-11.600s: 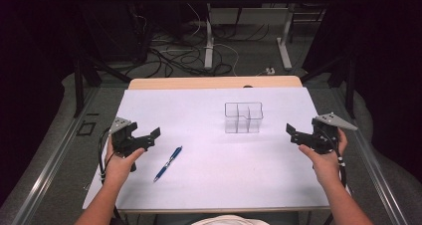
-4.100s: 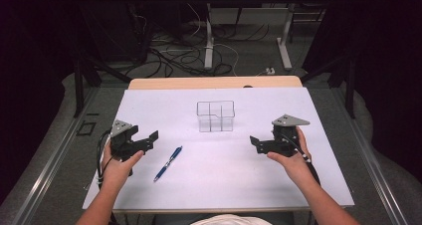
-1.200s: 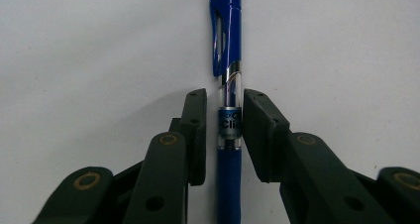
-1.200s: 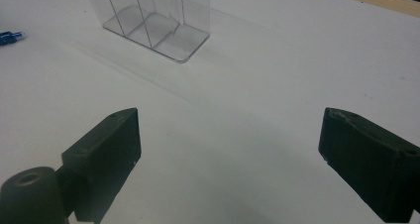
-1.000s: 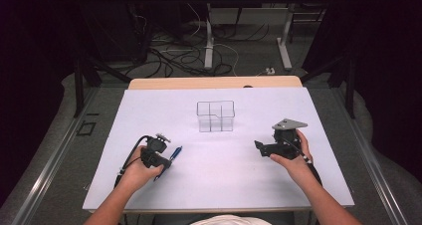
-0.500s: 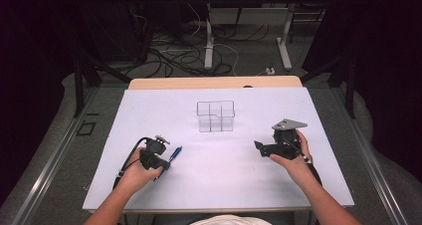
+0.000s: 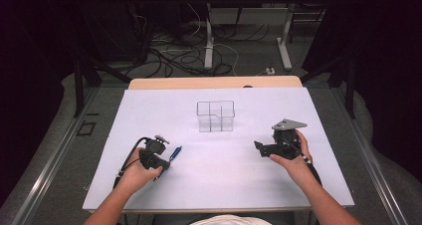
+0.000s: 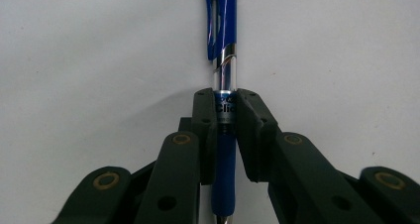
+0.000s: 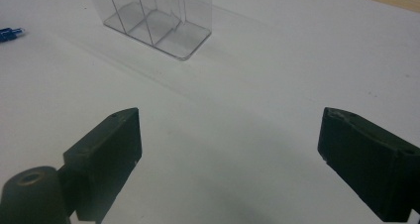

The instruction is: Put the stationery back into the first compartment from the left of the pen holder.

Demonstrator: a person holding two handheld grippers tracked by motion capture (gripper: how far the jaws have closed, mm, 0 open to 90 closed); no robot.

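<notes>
The left tongs (image 8: 225, 120) are closed almost fully onto the blue pen (image 8: 224, 60), their two black jaws pressing the barrel from either side at the printed band just below the chrome ring, with the pen running straight up between them along the white counter (image 8: 74, 60). The pen's clip end points away from the tongs and its tip is cut off at the bottom edge of the left gripper view, so how the point sits cannot be told; whether the pen rests on the counter or is raised off it is also hard to make out. In the high view the left tongs (image 7: 161, 158) sit at the near left of the counter (image 7: 224, 185), and only the blue far end of the pen (image 7: 175, 153) sticks out beyond them, the rest hidden under the gripper and the hand. The right tongs (image 7: 257, 146) are wide open and hold nothing, hovering at the near right, well apart from the pen. In the right gripper view the right tongs (image 9: 228, 149) frame bare counter, and beyond them stands a clear divided box (image 9: 158, 23), its upper part cut off by the top edge. In the high view the box (image 7: 215, 116) stands near the middle of the counter, between and beyond the two tongs.
</notes>
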